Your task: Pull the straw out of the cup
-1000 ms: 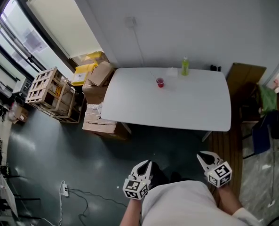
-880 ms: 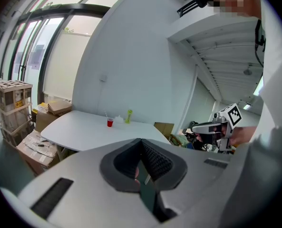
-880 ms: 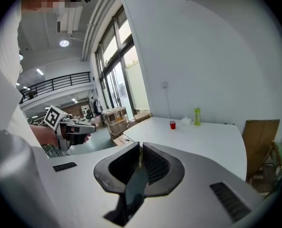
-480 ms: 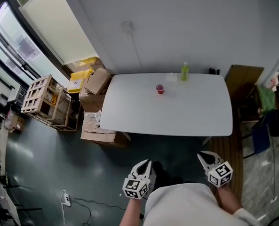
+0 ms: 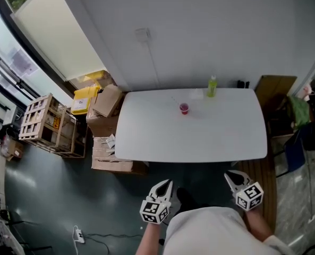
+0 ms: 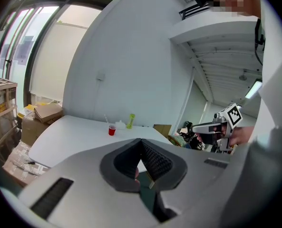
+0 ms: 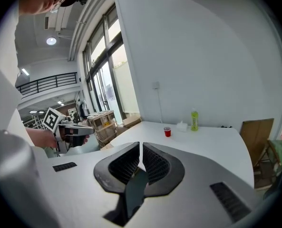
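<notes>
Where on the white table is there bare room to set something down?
The near half of the table is bare, from left edge to right edge. Things cluster only at the back, near the wall: the red cup and, right of it, the green bottle.

A white table with rounded corners, three small things along its far edge

A small red cup stands upright near the middle of the far edge, set a little in from it, with a thin pale straw rising from it at a tilt. To the cup's right, closer to the far edge, a yellow-green plastic bottle stands upright. Between the two, just beside the bottle, lies a small white crumpled object; what it is cannot be told. The three stand apart from one another. The near half of the tabletop and both side edges are bare white surface.
</notes>
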The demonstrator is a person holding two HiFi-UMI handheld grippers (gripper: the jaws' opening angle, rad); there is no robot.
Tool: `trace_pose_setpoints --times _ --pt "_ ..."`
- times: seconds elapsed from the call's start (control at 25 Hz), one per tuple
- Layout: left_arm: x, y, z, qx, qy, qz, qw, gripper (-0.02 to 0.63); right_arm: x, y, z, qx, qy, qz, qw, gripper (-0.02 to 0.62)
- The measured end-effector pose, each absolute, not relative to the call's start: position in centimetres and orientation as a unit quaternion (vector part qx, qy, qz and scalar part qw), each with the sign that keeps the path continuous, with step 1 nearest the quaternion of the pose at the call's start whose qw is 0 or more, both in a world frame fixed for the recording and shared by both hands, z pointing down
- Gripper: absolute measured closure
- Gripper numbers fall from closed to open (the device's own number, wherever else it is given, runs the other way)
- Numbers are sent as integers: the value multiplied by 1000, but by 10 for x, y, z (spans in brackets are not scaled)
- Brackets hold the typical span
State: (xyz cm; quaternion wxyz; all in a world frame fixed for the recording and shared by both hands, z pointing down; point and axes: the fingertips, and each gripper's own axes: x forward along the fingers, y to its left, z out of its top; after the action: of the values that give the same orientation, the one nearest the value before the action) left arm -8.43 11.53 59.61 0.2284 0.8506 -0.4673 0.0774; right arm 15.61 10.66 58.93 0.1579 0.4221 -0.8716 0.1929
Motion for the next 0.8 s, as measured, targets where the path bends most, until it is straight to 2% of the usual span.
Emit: trace_pose_setpoints --times 0.4,0.8 --pt "-127 72 602 863 -439 89 233 604 107 65 591 445 -859 195 162 551" --pt "-137 50 610 877 -409 88 236 604 87 56 596 458 -852 194 166 551"
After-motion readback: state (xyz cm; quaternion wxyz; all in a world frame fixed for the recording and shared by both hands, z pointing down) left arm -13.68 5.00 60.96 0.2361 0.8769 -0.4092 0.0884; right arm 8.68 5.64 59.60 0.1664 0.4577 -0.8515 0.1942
